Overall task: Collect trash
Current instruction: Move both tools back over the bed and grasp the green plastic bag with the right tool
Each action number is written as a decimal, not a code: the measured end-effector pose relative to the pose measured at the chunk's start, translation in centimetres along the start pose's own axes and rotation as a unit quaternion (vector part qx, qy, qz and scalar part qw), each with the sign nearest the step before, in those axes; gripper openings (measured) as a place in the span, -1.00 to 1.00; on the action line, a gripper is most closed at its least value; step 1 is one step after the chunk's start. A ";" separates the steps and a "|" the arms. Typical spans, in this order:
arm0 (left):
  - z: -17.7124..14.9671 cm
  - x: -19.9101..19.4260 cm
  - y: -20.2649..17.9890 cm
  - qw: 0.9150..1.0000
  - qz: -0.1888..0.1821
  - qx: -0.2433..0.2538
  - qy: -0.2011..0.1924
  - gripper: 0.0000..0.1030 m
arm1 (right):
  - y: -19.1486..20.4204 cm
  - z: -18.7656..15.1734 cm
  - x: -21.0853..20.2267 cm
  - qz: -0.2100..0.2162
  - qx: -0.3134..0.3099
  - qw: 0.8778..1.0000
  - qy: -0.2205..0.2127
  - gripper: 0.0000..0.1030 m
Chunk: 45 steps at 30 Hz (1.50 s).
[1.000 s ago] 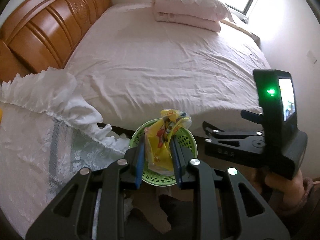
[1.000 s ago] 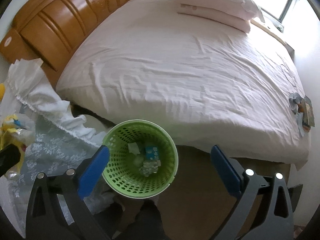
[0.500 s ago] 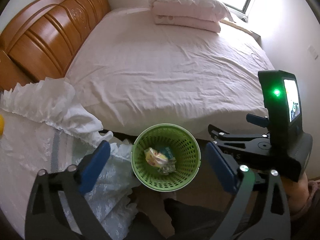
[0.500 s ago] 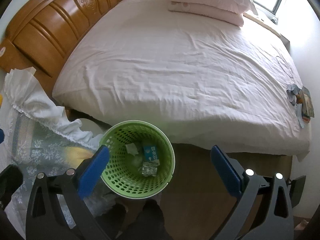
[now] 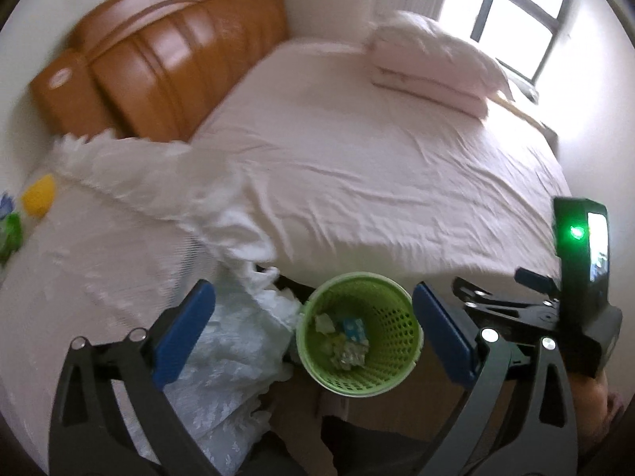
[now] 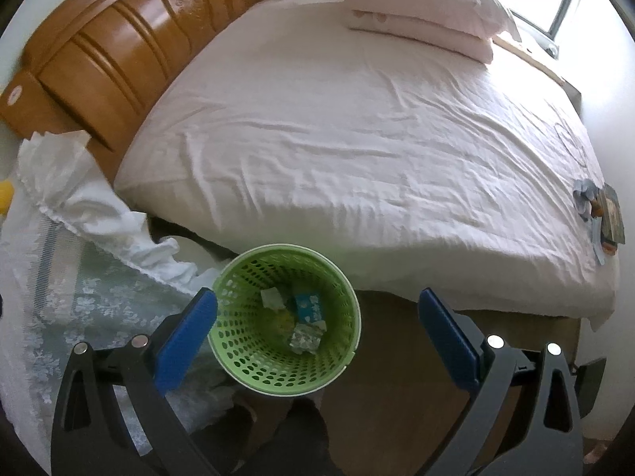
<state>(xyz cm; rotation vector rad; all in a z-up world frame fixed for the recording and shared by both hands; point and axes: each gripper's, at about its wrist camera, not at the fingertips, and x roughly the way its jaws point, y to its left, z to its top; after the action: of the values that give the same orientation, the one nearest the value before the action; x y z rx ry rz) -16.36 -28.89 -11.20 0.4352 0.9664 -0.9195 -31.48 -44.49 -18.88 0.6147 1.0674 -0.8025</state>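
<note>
A green perforated trash basket (image 5: 391,331) stands on the floor beside the bed; it also shows in the right wrist view (image 6: 246,341). It holds several scraps, among them a blue packet (image 6: 308,306) and crumpled wrappers (image 5: 349,353). My left gripper (image 5: 313,327) is open and empty above the basket. My right gripper (image 6: 315,331) is open and empty, also above the basket. The right gripper's body with a lit green light (image 5: 577,234) shows at the right of the left wrist view.
A bed with a pale pink sheet (image 6: 357,127), a wooden headboard (image 6: 119,51) and folded bedding (image 6: 420,12). A lace-covered surface (image 5: 79,277) at left carries a yellow item (image 5: 37,194) and a green item (image 5: 10,234). Small items (image 6: 599,214) lie on the bed's right edge.
One second ago my left gripper was shut on a yellow wrapper over the basket. It opened, the wrapper dropped into the basket, and the left gripper swung back and left. The right gripper barely moved.
</note>
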 end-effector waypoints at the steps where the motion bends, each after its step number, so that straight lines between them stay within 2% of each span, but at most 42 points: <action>1: -0.1 -0.5 0.7 1.000 0.007 -0.008 -0.006 0.85 | 0.3 0.2 -0.5 0.005 -0.002 1.000 -0.004 0.95; 5: -0.8 -3.6 5.2 0.996 0.054 -0.052 -0.037 0.85 | 4.7 1.2 -4.7 0.051 -0.041 0.997 -0.050 0.95; 10: -3.0 -7.5 11.3 0.986 0.105 -0.110 -0.060 0.85 | 11.1 1.6 -7.9 0.094 -0.102 0.987 -0.083 0.95; 17: -6.6 -10.2 19.8 0.966 0.158 -0.197 -0.058 0.85 | 20.3 1.0 -9.3 0.146 -0.180 0.969 -0.079 0.95; 21: -8.8 -11.2 24.0 0.954 0.180 -0.235 -0.056 0.85 | 24.8 -0.1 -9.7 0.161 -0.215 0.961 -0.073 0.95; 30: -13.0 -11.8 33.3 0.931 0.212 -0.295 -0.033 0.85 | 35.3 -2.3 -9.1 0.176 -0.282 0.942 -0.049 0.95; 37: -14.0 -10.6 39.5 0.924 0.222 -0.311 -0.015 0.85 | 42.9 -2.2 -7.7 0.181 -0.307 0.933 -0.044 0.95; 45: -13.6 -9.2 45.6 0.915 0.231 -0.331 -0.012 0.85 | 52.0 -0.3 -5.7 0.213 -0.339 0.915 -0.054 0.95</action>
<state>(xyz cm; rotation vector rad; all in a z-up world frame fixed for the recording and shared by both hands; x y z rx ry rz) 12.00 10.32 -13.75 0.0583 1.0281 -0.1375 9.37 -12.84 -10.55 0.1859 0.9803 -0.0570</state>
